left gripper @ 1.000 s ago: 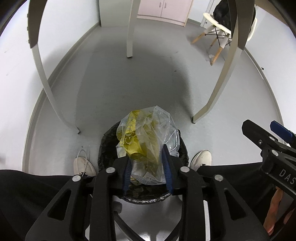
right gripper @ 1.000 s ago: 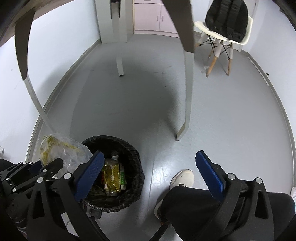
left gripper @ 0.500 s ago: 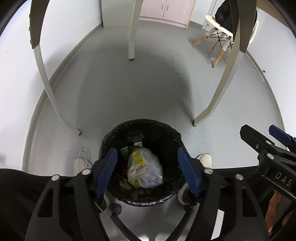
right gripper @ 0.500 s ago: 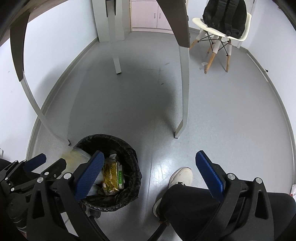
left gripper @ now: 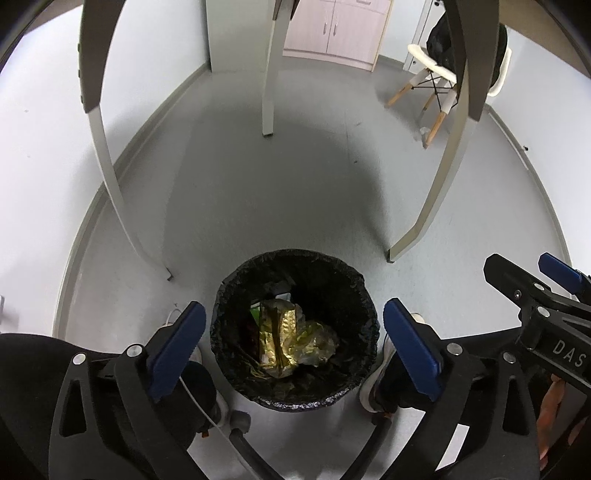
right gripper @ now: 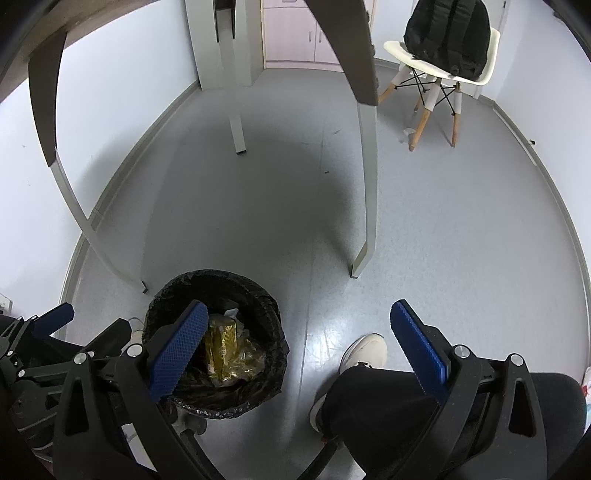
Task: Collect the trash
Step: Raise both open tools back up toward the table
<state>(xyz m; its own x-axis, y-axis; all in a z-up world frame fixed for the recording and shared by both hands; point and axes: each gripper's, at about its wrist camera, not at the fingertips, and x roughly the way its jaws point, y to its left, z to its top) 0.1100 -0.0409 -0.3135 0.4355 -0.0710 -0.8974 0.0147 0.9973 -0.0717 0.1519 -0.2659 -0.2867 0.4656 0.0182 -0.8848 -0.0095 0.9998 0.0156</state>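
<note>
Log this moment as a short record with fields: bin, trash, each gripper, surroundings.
bin: black-lined trash bin on the floor, between the person's white shoes
trash: clear bag with yellow wrappers lying inside the bin
left gripper: above the bin, jaws just opened wide, nothing between them
right gripper: open, empty, beside the bin
surroundings: table legs; chair with black backpack at the back

Crinkled glossy black plastic bin liner [left gripper: 295, 400], shiny gold foil wrapper [left gripper: 277, 338]

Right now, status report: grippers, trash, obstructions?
Left gripper open, empty, its jaws just opened. Right gripper open, empty. Plastic bag of trash lies inside the bin. Nothing in the way.
</note>
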